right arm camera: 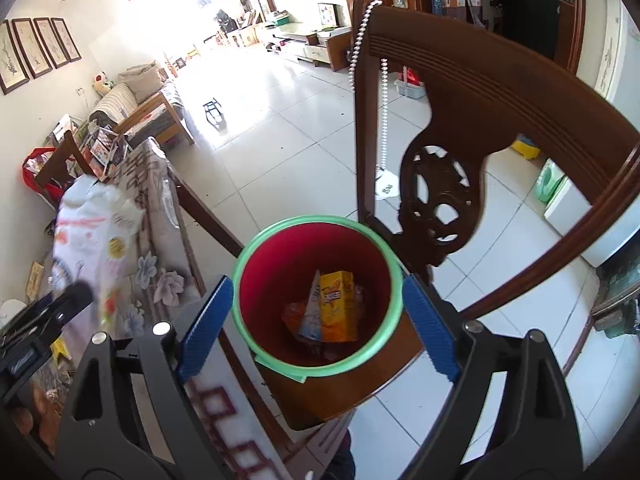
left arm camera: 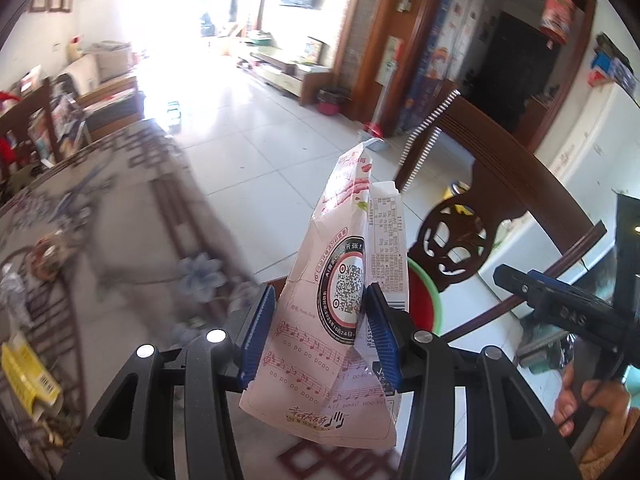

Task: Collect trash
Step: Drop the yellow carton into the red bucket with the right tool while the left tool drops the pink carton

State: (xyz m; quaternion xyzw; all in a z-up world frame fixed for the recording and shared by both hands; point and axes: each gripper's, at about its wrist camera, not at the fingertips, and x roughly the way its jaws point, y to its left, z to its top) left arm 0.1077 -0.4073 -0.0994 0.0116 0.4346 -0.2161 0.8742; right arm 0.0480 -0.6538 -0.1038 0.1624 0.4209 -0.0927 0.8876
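Observation:
My left gripper (left arm camera: 320,320) is shut on a pink snack box (left arm camera: 336,280), flattened and held upright above the table edge. The same box shows blurred at the left of the right wrist view (right arm camera: 92,240), with the left gripper (right arm camera: 60,308) below it. A red bin with a green rim (right arm camera: 316,296) stands on a wooden chair seat and holds an orange packet (right arm camera: 336,304) and other wrappers. The bin peeks out behind the box in the left wrist view (left arm camera: 424,300). My right gripper (right arm camera: 316,320) is open and empty, above the bin. It also shows at the right of the left view (left arm camera: 560,308).
The table with a floral cloth (left arm camera: 120,220) carries a yellow box (left arm camera: 28,376), a tape roll (left arm camera: 48,256) and other litter. The carved wooden chair back (right arm camera: 460,120) rises behind the bin. White tiled floor (right arm camera: 288,120) lies beyond.

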